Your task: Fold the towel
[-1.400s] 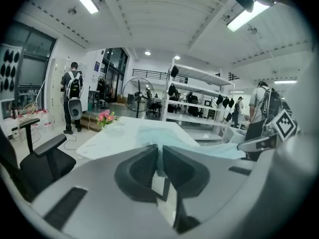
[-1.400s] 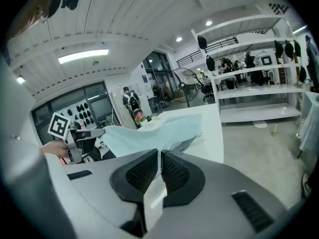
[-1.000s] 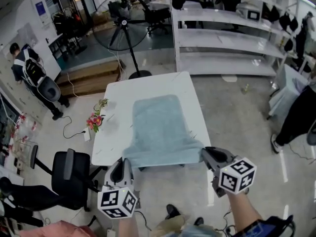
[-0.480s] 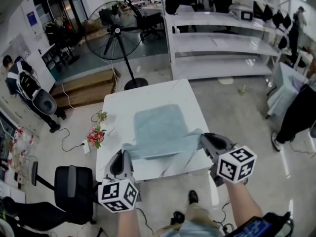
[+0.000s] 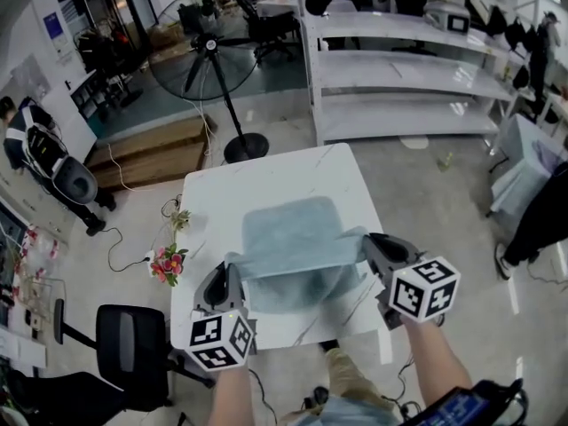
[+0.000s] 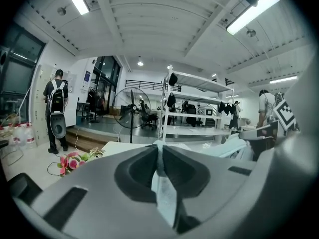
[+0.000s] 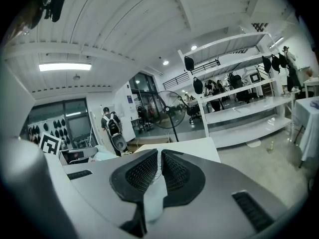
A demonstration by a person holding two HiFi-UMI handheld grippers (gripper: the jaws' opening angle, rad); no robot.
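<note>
— Left hand-held gripper (image 5: 232, 267): what is it doing?
— Clenched on one near corner of the towel (image 5: 293, 229). Its own view shows pale blue cloth pinched between the pads and trailing out behind them.
— And the right hand-held gripper (image 5: 366, 240)?
— Much the same. Its jaws are pressed together on the other near corner, with a strip of cloth caught between the ribbed pads.
— Where does the towel lie?
— On the white desk (image 5: 266, 171). The far part is flat around the middle of the top. The near edge is lifted and stretched between the two grippers, above the near half of the desk, and the cloth under that edge sags in a loose curve.
— What else is around?
— Pink flowers (image 5: 166, 263) just beside the desk's left edge, and a black chair (image 5: 133, 344) at the near left. A standing fan (image 5: 206, 47) is beyond the far end, with white shelving (image 5: 399, 69) to its right. A person with a backpack (image 5: 35, 153) stands far off at the left.
</note>
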